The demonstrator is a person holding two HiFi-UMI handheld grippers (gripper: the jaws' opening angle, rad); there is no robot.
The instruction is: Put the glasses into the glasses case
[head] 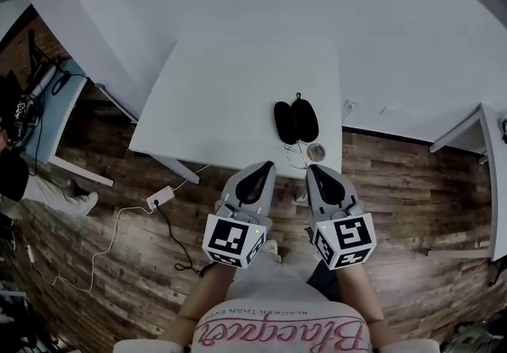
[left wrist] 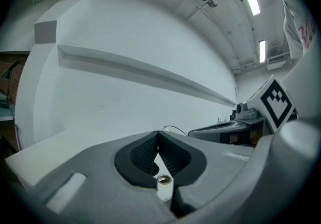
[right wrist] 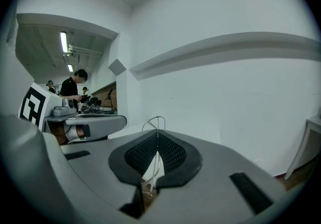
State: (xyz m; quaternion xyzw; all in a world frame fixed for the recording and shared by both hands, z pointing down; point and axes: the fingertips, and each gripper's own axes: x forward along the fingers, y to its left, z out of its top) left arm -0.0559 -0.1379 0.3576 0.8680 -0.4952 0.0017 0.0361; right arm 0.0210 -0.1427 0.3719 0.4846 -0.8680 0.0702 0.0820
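Note:
A black glasses case (head: 295,121) lies open on the white table (head: 230,98), its two halves side by side near the front right. Just in front of it, at the table's edge, lie the thin wire-framed glasses (head: 305,155). Both grippers hang before the front edge, tips towards the table. The left gripper (head: 264,166) is shut and holds nothing. The right gripper (head: 313,169) is shut too, its tip close to the glasses. A loop of the wire frame (right wrist: 156,119) shows just beyond the right gripper's tips. In the left gripper view a thin wire (left wrist: 173,129) shows past the shut left gripper (left wrist: 158,135).
The table stands against white walls on a wooden floor. A white power strip (head: 161,197) with cables lies on the floor at the left. Another person's leg (head: 51,193) and a blue desk (head: 59,106) are at the far left, a white desk (head: 483,161) at the right.

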